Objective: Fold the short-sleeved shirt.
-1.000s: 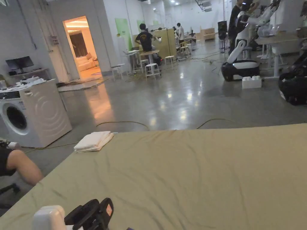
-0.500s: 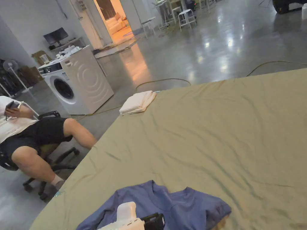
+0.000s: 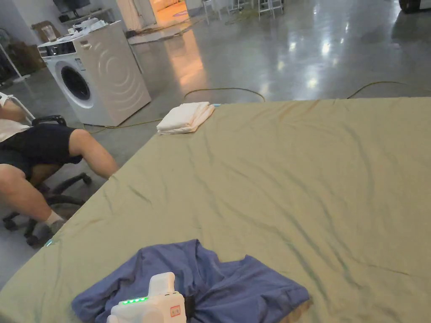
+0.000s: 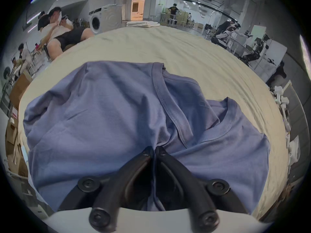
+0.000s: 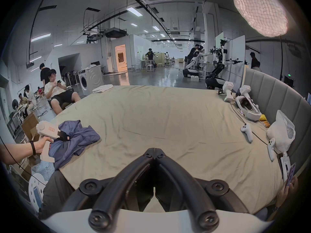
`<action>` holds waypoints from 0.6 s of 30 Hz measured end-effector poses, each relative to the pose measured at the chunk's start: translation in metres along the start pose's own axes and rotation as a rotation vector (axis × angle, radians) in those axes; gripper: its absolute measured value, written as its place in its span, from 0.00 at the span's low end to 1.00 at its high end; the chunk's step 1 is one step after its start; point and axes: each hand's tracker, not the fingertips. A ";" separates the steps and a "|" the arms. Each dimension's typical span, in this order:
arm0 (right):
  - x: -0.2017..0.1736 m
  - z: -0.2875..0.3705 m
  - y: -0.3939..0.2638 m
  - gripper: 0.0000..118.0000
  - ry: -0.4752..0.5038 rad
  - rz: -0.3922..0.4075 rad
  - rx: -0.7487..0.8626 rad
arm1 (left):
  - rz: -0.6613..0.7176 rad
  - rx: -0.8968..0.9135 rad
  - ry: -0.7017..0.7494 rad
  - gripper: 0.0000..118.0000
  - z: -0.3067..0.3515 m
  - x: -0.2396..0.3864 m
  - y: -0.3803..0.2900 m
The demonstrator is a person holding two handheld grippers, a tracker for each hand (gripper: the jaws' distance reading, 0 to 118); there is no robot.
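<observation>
The left gripper [image 4: 154, 150] is clamped on a bunched fold of the shirt [image 4: 104, 119], which lies crumpled at the near left corner of the bed [image 3: 294, 176]. The right gripper [image 5: 154, 150] hangs closed and empty above the sheet. The cloth looks thin, limp and light, so it should drag and drape; hem corners or shoulder seams seem the best holds.

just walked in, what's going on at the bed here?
A person is starting to fold a blue short-sleeved shirt on a bed with a beige sheet. The shirt lies crumpled near the sheet's near edge, not yet spread or folded. The left gripper is shut on a bunch of its fabric. The right gripper hangs shut over bare sheet, holding nothing. A folded white cloth sits at the far corner.
</observation>
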 end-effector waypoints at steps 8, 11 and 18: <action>0.011 0.035 -0.010 0.00 0.022 -0.002 0.019 | 0.169 0.153 -0.262 0.01 0.072 0.026 0.031; 0.024 0.056 -0.017 0.00 0.001 -0.043 0.041 | 0.067 0.200 -0.326 0.01 0.101 0.070 0.047; 0.056 0.111 -0.029 0.00 -0.121 -0.127 0.102 | -0.138 0.231 -0.619 0.01 0.125 0.240 0.049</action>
